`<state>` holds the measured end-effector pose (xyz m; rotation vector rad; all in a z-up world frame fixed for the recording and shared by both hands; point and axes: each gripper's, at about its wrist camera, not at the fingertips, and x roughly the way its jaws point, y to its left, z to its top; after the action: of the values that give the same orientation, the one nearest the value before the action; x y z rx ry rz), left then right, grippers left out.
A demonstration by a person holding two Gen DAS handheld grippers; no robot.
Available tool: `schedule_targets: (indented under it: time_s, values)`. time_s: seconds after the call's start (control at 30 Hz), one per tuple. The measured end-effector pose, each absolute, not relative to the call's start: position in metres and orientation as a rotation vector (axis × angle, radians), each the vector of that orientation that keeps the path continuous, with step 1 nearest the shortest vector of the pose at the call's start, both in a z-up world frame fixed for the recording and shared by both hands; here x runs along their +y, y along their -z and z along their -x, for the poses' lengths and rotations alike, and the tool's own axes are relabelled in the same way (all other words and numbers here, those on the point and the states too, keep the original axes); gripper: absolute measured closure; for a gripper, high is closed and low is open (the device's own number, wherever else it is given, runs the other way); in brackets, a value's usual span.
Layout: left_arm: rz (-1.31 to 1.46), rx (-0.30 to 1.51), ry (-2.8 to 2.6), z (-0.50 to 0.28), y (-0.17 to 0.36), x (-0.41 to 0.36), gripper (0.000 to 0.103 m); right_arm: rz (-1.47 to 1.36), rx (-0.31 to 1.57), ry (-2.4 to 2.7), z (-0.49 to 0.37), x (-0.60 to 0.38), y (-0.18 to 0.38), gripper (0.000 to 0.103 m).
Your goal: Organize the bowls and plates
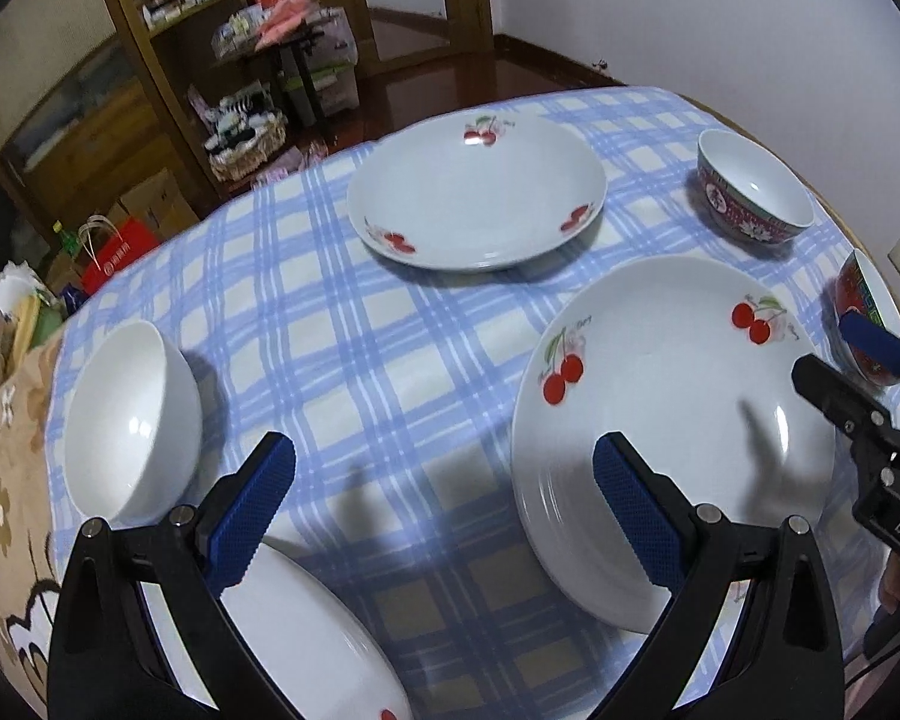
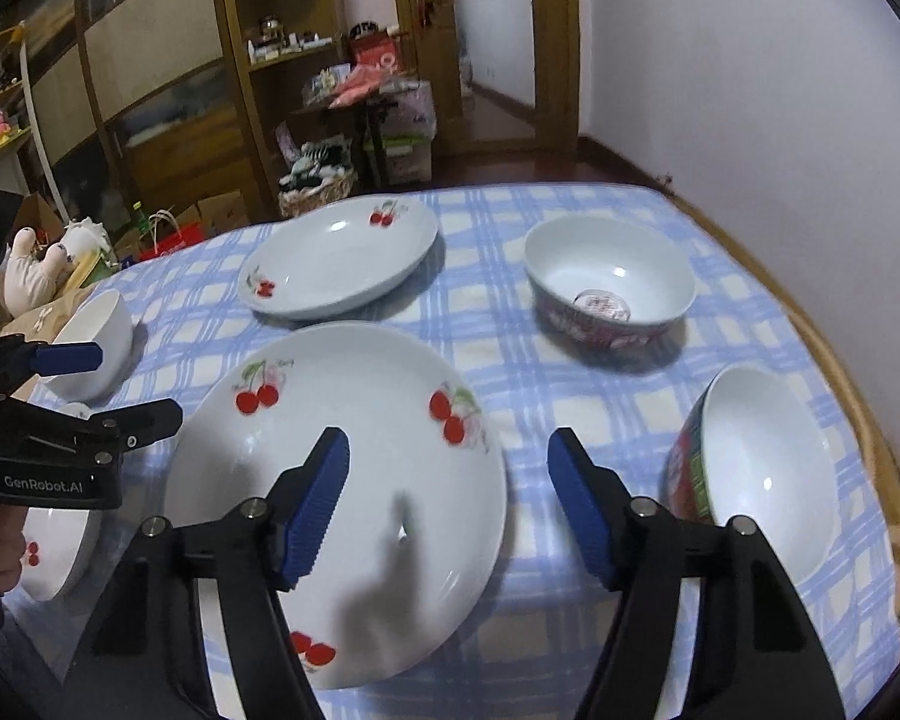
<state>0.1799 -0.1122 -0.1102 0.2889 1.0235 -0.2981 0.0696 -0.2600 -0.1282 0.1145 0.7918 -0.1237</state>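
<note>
Big blue-checked tablecloth [image 2: 510,324] holds everything. Largest is the cherry plate [image 2: 354,480] up front, empty, with a second cherry plate [image 2: 342,252] behind it, also empty. Then the bowls – a patterned bowl [image 2: 612,288] with a red printed mark inside, unreadable, a red-sided bowl [image 2: 762,480] tipped on its side, and a plain white bowl [image 2: 99,336], empty. Right gripper [image 2: 447,492] has its jaws apart over the front plate's rim, gripping nothing. Left gripper [image 1: 444,504] is spread wide, empty too – its body reads "GenRobot.AI".

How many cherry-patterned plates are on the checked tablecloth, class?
3: the far plate, the middle plate, and the near-left plate, partly hidden behind the left tool. More may lie outside the views.
</note>
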Motion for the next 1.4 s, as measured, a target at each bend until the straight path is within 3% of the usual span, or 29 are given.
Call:
schedule_targets:
  time_s: [0.33, 0.5, 0.53, 0.63, 0.73, 0.87, 0.93, 1.4]
  values:
    - [-0.243, 1.103, 0.312, -0.182, 0.123, -0.110, 0.006, -0.124, 0.893, 0.108, -0.072, -0.260, 0.143, 0.031]
    - [-0.248, 1.131, 0.371, -0.179, 0.131, -0.116, 0.026, -0.171, 0.948, 0.145, -0.074, -0.269, 0.151, 0.032]
    - [-0.246, 1.136, 0.381, -0.179, 0.133, -0.117, 0.035, -0.192, 0.952, 0.151, -0.073, -0.272, 0.152, 0.034]
    - [-0.229, 1.155, 0.407, -0.179, 0.137, -0.120, 0.058, -0.206, 0.970, 0.152, -0.074, -0.277, 0.154, 0.058]
    - [-0.185, 1.179, 0.397, -0.180, 0.143, -0.119, 0.076, -0.217, 1.009, 0.171, -0.075, -0.281, 0.159, 0.062]
    - [-0.052, 1.223, 0.393, -0.186, 0.147, -0.109, 0.086, -0.249, 1.014, 0.138, -0.074, -0.283, 0.158, 0.083]
    - [-0.077, 1.215, 0.404, -0.184, 0.146, -0.112, 0.090, -0.241, 1.011, 0.123, -0.074, -0.280, 0.156, 0.089]
    - [-0.094, 1.207, 0.379, -0.179, 0.144, -0.115, 0.093, -0.251, 0.994, 0.125, -0.072, -0.280, 0.155, 0.090]
